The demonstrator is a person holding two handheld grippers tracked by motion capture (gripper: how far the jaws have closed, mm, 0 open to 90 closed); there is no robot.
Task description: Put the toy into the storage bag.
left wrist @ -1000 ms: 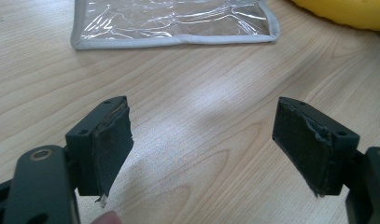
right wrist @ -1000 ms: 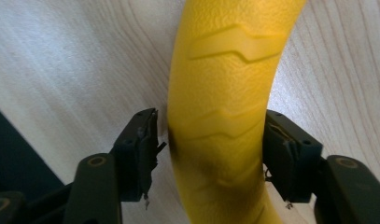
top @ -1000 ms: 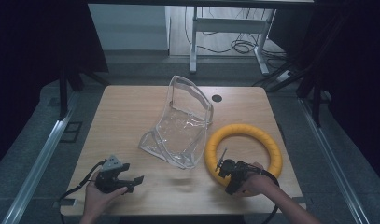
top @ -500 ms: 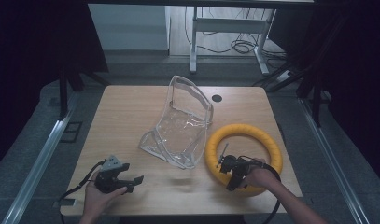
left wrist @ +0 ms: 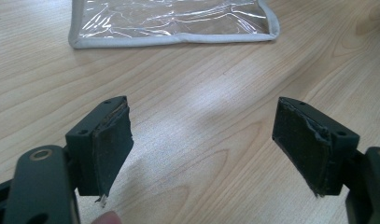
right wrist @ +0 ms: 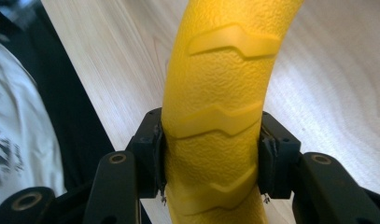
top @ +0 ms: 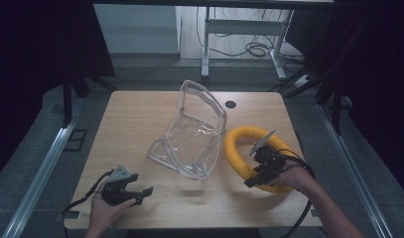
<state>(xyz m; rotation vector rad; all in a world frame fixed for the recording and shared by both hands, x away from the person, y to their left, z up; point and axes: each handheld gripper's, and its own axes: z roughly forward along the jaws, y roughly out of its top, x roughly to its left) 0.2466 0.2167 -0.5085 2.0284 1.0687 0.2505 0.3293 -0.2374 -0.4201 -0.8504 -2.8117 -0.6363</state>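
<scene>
Right gripper (right wrist: 211, 158): jaws have just closed, now clamped on the yellow ring (top: 244, 148), its near side lifting off the counter (top: 140, 119) beside the clear pouch (top: 192, 139). Left gripper (left wrist: 204, 144): jaws wide, empty.

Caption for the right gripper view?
Right gripper clamped across the yellow ring above the wooden table.

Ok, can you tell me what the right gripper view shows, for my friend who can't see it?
Two black jaws of the right gripper squeeze a bumpy yellow ring from both sides. The ring runs up the middle of the picture and has raised zigzag ridges. Behind it is a light wooden table, with a dark strip and some white cloth past its edge at the left.
</scene>
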